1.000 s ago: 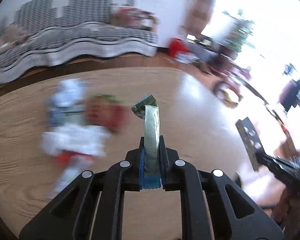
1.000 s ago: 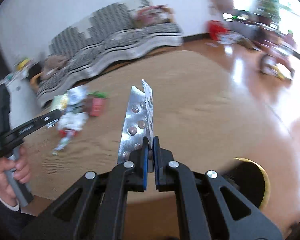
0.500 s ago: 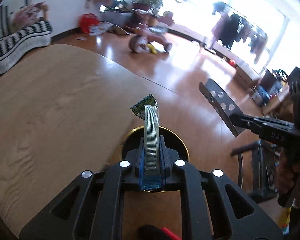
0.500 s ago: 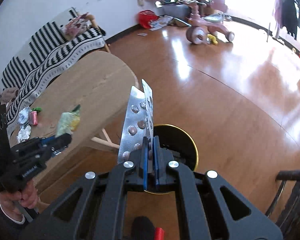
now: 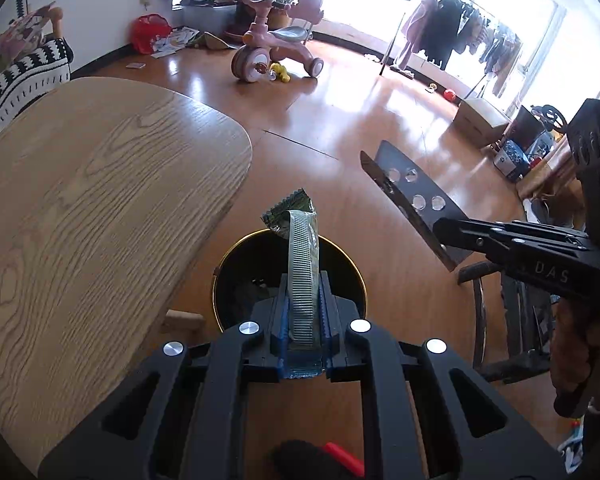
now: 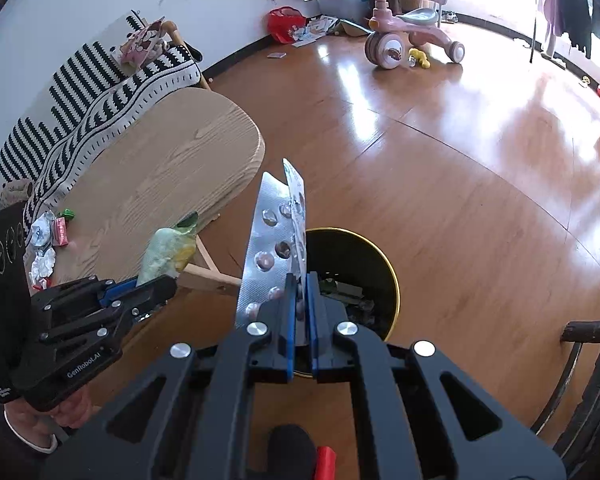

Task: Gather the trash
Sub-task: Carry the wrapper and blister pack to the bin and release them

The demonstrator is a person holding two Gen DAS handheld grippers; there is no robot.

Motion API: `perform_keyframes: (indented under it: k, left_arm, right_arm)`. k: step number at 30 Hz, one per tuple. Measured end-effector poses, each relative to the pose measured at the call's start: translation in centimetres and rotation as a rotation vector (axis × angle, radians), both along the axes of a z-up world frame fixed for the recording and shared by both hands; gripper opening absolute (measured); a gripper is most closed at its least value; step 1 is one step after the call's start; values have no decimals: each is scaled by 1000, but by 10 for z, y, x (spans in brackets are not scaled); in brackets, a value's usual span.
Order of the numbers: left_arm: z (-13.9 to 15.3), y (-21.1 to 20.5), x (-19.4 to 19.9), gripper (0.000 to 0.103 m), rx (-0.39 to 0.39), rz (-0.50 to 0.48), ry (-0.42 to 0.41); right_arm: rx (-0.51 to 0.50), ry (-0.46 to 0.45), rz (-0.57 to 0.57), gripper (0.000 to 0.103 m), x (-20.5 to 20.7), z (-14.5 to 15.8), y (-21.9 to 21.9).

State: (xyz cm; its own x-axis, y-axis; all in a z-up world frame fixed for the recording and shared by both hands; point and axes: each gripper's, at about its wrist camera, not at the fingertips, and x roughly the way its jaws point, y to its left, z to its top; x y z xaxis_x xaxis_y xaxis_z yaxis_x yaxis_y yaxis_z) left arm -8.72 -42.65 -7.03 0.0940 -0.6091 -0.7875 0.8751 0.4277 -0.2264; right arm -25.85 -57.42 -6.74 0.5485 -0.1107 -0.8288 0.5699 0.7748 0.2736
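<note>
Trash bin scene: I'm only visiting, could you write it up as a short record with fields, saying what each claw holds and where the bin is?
Left gripper: shut on a green wrapper
Right gripper: shut on a silver blister pack
Bin: black, gold rim, on the wood floor beside the wooden table; some trash already inside
Aim: both grippers point down toward the bin's opening
Left on table: small pile of wrappers at the far end
</note>
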Motion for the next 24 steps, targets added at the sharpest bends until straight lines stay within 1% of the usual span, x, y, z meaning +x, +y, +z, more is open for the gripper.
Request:
perform_keyframes:
  k: [8,9,10,11,12,17,20,21,22,23,24]
  left_arm:
    - [1,-7,0,13,0,-15,2]
    - [0,-8,1,20,3,-16,1]
    - [-1,-9,1,41,13,-14,-4]
    - [-2,-9,0,55,16,-11,-7]
    - [-1,-8,1,67,8,-9,-11]
    - [3,-5,0,67,-1,-13,-36]
    - [5,2,4,67,-3,0,-38]
    - [6,5,6,67,-3,7,-41]
    - [9,10,9,68,-4,17,-49]
    - [12,16,13,70,-6,27,-58]
    - [16,23,16,72,-12,39,-69]
  right_arm:
    - [9,-7,-3,6,4,1,-9]
    - [12,-7,-11,6,4,1,-11]
    - [20,-5,-14,6,5,-1,-12]
    - [30,2,-20,6,5,-3,-14]
    - [31,4,-25,6,6,-3,-16]
    - [34,16,-34,7,6,-8,-18]
    - [38,20,-37,11,8,-8,-18]
    - [33,18,-35,22,9,-7,-16]
    - [27,14,-34,46,10,-6,-14]
    - [18,8,-35,59,11,-4,-10]
    - [0,-9,-37,67,12,-1,-7]
